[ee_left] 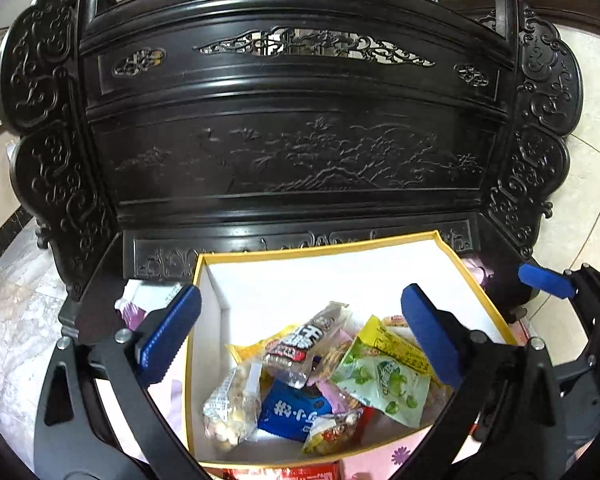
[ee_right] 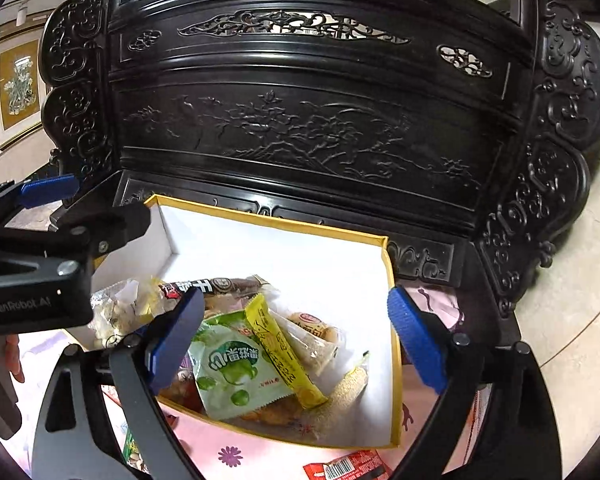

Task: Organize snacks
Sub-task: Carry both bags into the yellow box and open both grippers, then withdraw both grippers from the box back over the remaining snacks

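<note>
Both wrist views look steeply down, close over the same yellow-rimmed box (ee_left: 470, 276) before the carved screen (ee_right: 300, 128).

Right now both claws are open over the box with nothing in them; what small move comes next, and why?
Probably bring the right claw back toward the red packet lying on the pink cloth outside the box. Both claws look empty and open, the left claw too, and most snacks already sit inside, so a loose one likely goes next.

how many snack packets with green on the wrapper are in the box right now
1. The green-and-white packet lies on top of the pile in the yellow-rimmed box, beside a yellow packet, toward the near edge. Others may be buried under the pile.
</note>
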The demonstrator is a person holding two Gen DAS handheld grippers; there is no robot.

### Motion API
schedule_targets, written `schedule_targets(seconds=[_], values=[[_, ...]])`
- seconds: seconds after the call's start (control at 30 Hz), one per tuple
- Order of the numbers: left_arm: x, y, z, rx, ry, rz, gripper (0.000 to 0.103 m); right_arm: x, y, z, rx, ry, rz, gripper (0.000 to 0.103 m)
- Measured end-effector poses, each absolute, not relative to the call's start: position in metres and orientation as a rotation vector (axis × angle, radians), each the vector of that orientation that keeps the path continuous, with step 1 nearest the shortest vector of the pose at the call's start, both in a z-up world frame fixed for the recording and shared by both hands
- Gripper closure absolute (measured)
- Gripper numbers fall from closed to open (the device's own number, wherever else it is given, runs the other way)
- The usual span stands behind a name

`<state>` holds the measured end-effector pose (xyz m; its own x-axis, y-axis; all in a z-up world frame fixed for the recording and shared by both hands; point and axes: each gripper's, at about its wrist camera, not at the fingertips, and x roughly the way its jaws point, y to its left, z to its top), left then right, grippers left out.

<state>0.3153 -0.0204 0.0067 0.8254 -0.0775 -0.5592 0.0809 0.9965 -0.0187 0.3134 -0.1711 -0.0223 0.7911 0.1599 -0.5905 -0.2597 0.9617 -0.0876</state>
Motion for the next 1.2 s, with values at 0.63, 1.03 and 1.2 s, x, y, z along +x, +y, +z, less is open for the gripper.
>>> schedule_targets(seconds=[0.63,1.03,1.2], values=[[0.201,0.026,-0.004,0.009,0.634,-0.135,0.002,0.208,-0.192,-0.017,-0.172,0.626,0.259,0.001],[0.145,0.006,-0.116,0.034,0.788,-0.194,0.002,0.129,-0.188,-0.128,-0.188,0.83,0.346,0.001],[0.143,0.01,-0.135,0.021,0.826,-0.187,0.002,0.137,-0.175,-0.16,-0.23,0.89,0.36,0.001]])
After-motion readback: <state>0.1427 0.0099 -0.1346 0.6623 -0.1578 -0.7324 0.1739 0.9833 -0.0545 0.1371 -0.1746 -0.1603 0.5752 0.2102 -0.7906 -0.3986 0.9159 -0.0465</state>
